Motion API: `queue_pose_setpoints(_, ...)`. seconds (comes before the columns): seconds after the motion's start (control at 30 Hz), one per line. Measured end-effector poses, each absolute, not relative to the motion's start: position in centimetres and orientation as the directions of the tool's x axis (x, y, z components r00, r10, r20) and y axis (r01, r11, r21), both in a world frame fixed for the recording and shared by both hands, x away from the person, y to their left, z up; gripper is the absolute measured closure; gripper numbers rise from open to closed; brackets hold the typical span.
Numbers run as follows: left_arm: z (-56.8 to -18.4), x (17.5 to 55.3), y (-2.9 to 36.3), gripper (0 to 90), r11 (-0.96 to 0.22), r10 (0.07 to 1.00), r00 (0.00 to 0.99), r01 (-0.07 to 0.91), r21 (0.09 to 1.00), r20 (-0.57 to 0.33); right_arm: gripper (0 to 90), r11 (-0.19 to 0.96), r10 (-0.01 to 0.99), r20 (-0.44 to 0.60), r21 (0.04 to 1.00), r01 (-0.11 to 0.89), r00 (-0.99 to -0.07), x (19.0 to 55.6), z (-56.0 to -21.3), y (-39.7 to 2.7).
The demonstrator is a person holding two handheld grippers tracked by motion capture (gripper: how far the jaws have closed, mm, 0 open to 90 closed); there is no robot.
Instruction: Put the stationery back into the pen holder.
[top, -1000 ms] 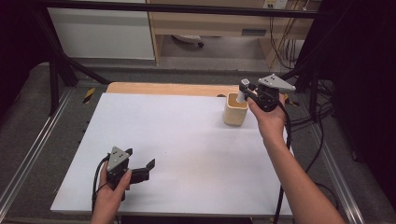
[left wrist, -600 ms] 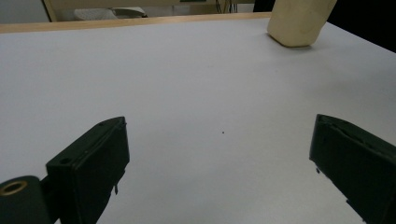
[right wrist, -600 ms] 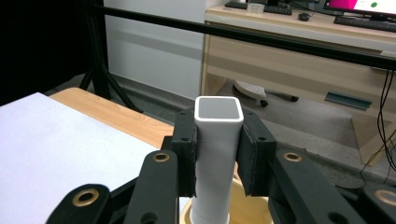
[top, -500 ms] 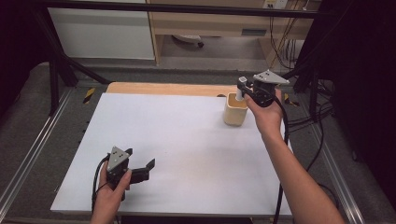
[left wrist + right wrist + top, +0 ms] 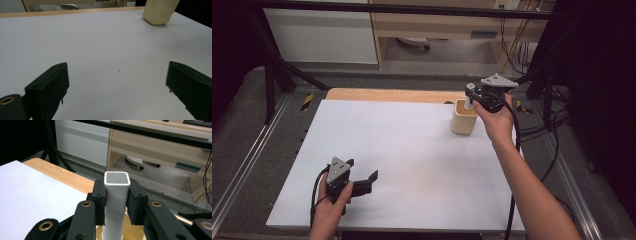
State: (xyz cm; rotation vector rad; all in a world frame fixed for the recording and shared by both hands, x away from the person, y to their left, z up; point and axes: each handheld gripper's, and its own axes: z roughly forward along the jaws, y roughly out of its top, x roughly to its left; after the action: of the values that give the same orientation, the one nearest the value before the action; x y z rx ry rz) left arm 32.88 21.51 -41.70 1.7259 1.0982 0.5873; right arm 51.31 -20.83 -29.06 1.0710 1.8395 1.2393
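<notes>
surface [image 5: 412,150]: white sheet over wood, the wood edge showing at 12 o'clock
cup [image 5: 463,119]: beige, standing on the surface at 2 o'clock

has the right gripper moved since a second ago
Yes, slightly: the right gripper, shut on the white square tube, shifted left over the wooden cup.

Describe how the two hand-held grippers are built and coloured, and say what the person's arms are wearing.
Both the left gripper and right gripper are black, with two blocky jaws, brass-ringed pivots, a grey three-cornered plate on top and a trailing black cable. The forearms show no sleeves.
</notes>
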Motion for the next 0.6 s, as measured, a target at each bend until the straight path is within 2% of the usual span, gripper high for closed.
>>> queue_pose_setpoints(0.6, -41.74, 32.89, 21.44, 5.1, -0.129, 0.871, 0.482, 0.407, 0.904, -0.093, 70.9, 0.253, 0.874, -0.077, 0.915, 0.314, -0.48, 51.74, -29.73, -20.48)
